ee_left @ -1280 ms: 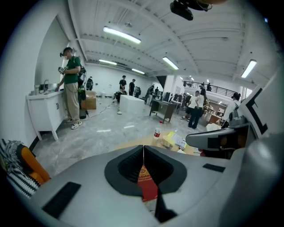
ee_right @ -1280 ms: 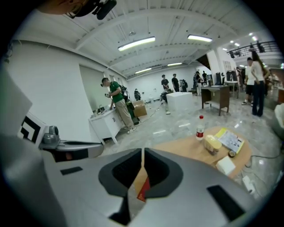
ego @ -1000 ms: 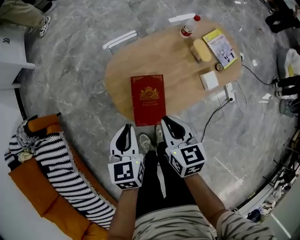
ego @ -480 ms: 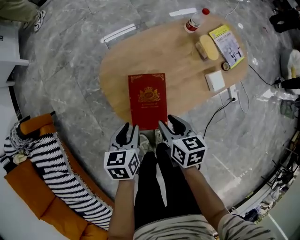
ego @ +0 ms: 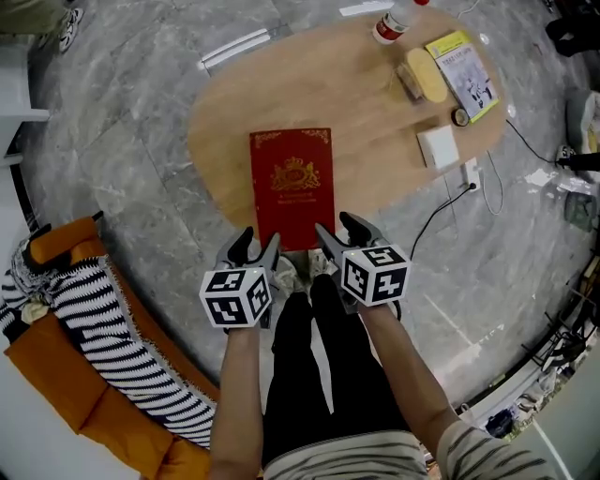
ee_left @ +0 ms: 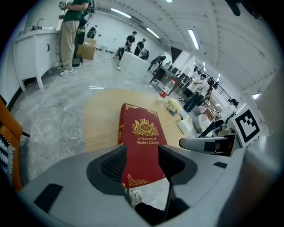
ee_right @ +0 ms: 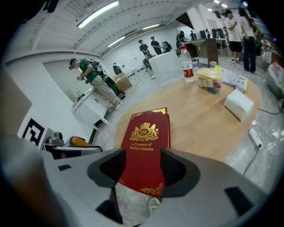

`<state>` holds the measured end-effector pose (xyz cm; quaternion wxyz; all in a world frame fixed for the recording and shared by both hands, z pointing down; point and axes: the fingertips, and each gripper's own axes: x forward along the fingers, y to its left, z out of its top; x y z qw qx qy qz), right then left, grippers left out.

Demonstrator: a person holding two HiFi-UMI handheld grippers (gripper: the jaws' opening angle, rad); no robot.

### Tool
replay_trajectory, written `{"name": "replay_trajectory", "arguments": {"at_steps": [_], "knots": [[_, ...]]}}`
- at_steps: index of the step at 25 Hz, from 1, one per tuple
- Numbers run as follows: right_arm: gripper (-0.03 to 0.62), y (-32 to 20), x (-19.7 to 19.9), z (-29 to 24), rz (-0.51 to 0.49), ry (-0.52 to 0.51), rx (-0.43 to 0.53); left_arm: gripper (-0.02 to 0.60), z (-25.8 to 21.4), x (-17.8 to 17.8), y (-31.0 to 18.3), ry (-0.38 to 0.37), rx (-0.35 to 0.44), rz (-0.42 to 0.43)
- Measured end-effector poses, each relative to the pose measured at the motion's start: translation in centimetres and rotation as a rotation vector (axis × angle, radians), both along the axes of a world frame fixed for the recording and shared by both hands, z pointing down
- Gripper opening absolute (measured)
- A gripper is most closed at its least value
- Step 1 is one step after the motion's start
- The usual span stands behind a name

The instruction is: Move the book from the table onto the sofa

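The book [ego: 292,187], dark red with a gold crest and gold corner ornaments, lies closed and flat on the oval wooden table [ego: 225,141], its near short end jutting a little past the table's edge toward the person. The left gripper [ego: 258,246] sits at the book's near left corner and the right gripper [ego: 339,232] at its near right corner, both tilted downward. Each gripper's jaws have just been opening and now stand well apart. In each gripper view the red cover fills the gap between the pads, yet neither pair presses on it, so nothing is held. At the table's far end stand a bottle [ego: 392,23] with a red cap, a yellow booklet [ego: 464,70] and a small white box [ego: 438,145], all well apart from the book. The orange sofa [ego: 56,361], draped with a black-and-white striped blanket [ego: 117,333], stands on the marble floor to the person's left, apart from the table.
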<state>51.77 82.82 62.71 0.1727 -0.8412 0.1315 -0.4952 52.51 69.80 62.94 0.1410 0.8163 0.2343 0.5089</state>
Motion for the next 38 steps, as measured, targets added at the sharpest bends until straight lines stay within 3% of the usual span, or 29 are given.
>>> {"name": "replay_trajectory", "arguments": {"at_steps": [6, 13, 24, 38], "knots": [[0.282, 0.8, -0.6, 4.0, 0.021, -0.082, 0.024, 0.238, 4.4, -0.2, 0.0, -0.088, 0.006, 0.021], [0.298, 0.9, -1.5, 6.8, 0.036, -0.150, 0.077, 0.264, 7.8, -1.4, -0.3, -0.180, -0.011, 0.083], [0.301, 0.9, -0.9, 9.0, 0.019, -0.185, 0.142, 0.273, 9.8, -0.2, 0.5, -0.268, -0.144, 0.095], [0.299, -0.1, 0.0, 10.3, -0.003, -0.227, 0.220, 0.285, 10.7, 0.0, 1.2, -0.394, -0.244, 0.168]]}}
